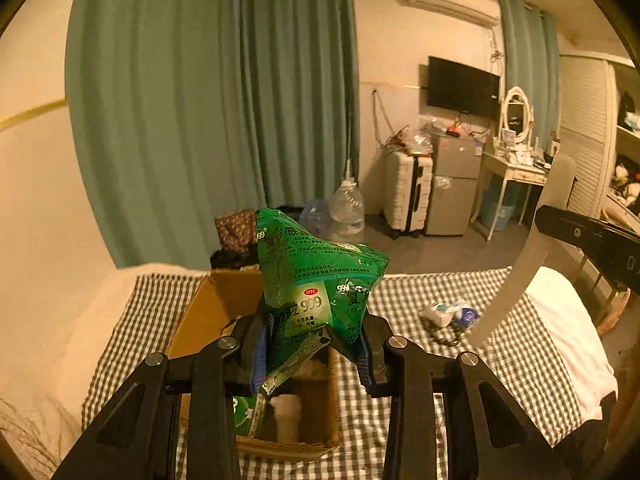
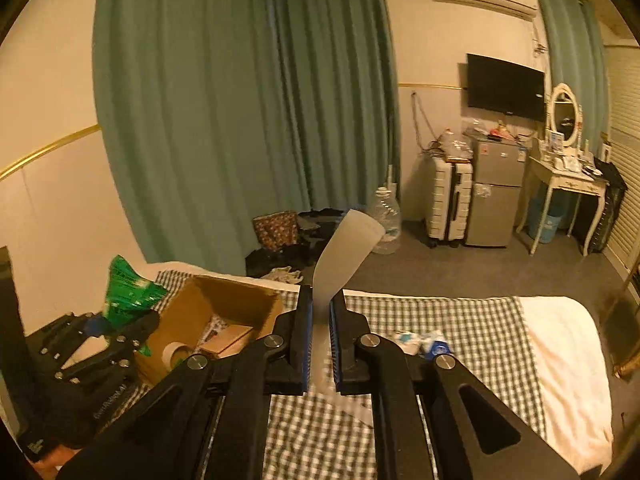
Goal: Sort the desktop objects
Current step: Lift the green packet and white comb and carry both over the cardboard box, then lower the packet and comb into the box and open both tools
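Left gripper [image 1: 312, 356] is clamping the green medicine packet [image 1: 316, 276], long axis sticking up, directly over the open cardboard box [image 1: 208, 312] below its jaws, while right gripper [image 2: 320, 340] is pinching a grey strip [image 2: 344, 252] farther off.

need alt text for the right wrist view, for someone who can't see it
The right gripper is shut on a thin grey strip that curves up above a checked cloth. To its left, the left gripper holds a green packet beside an open cardboard box with a tape roll inside. Teal curtains hang behind.
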Action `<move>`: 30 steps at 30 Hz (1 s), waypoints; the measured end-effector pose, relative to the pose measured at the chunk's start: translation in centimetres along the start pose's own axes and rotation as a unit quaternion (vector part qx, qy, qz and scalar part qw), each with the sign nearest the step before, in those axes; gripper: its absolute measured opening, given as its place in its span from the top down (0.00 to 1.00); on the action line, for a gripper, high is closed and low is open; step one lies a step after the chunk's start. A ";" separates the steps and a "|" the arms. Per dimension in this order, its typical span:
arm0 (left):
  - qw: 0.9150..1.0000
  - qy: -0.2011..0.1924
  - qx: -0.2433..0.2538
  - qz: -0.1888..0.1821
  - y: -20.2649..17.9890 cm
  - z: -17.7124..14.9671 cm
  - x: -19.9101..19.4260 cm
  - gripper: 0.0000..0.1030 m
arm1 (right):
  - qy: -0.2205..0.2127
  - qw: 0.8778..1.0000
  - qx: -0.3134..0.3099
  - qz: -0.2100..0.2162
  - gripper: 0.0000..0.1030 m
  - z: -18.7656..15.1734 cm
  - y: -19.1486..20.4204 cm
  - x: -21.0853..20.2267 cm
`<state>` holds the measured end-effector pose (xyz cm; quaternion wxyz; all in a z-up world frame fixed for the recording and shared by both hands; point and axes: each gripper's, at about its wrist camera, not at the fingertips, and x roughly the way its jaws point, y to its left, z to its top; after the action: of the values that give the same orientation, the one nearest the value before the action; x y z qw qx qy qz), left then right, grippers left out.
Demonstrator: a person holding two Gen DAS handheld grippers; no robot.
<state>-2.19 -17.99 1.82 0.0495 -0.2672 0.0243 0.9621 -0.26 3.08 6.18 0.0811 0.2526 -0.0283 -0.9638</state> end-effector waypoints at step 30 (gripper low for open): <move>0.987 0.144 -0.064 0.018 9.7 -5.2 14.8 0.66 | 0.122 0.986 -0.042 0.101 0.91 -4.5 10.2 20.1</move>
<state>-13.20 -26.80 -10.13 0.0111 -0.4049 -0.0259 0.9139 -13.84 -10.47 -6.41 0.1910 0.3609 -0.0031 -0.9128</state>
